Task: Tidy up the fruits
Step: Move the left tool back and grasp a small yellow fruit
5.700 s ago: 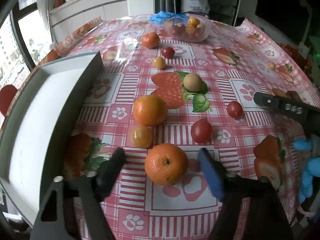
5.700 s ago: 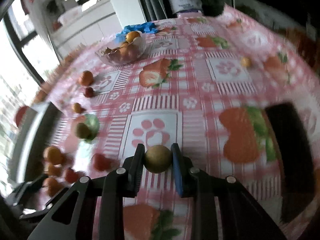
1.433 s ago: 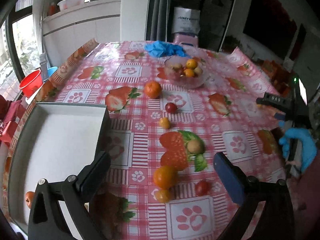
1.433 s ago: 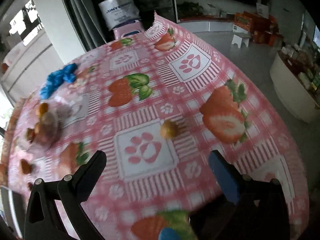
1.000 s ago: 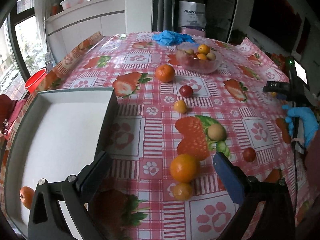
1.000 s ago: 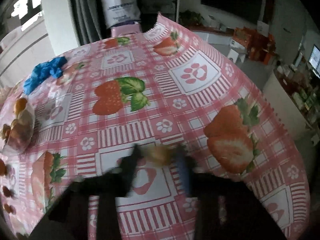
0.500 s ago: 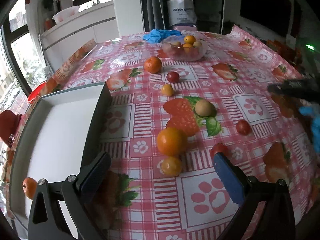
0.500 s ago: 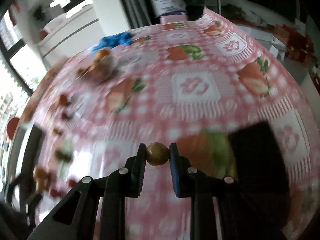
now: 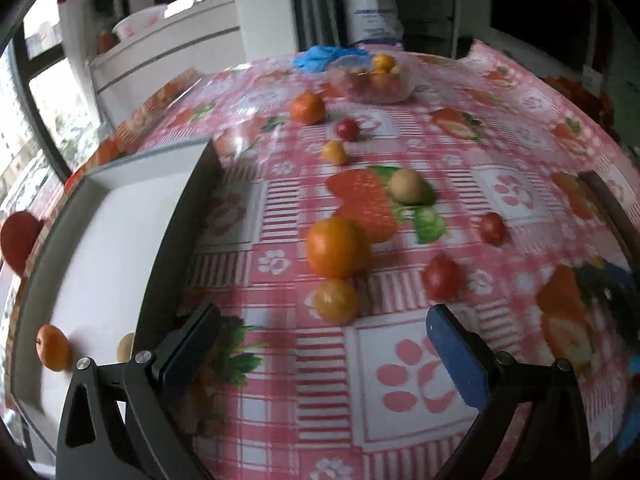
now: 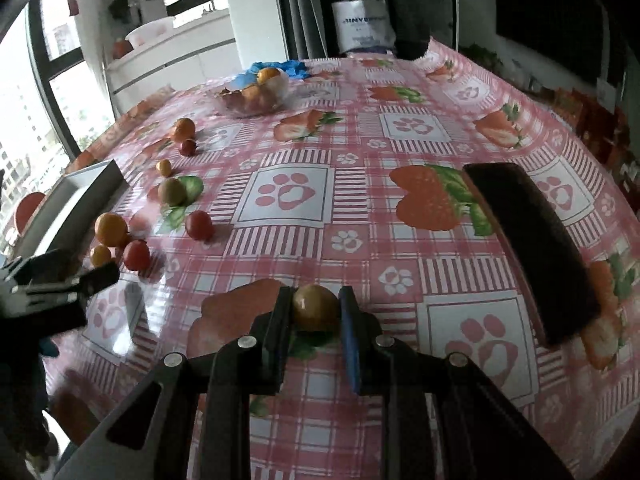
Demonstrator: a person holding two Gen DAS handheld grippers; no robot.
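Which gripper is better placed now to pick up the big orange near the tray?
Left. The left gripper is open, with the big orange just ahead; the right gripper already holds a brown fruit.

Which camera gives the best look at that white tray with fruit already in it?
The left wrist view. It shows the white tray from above, with an orange inside near the corner. The right wrist view catches only its far end and dark side wall, with the contents hidden.
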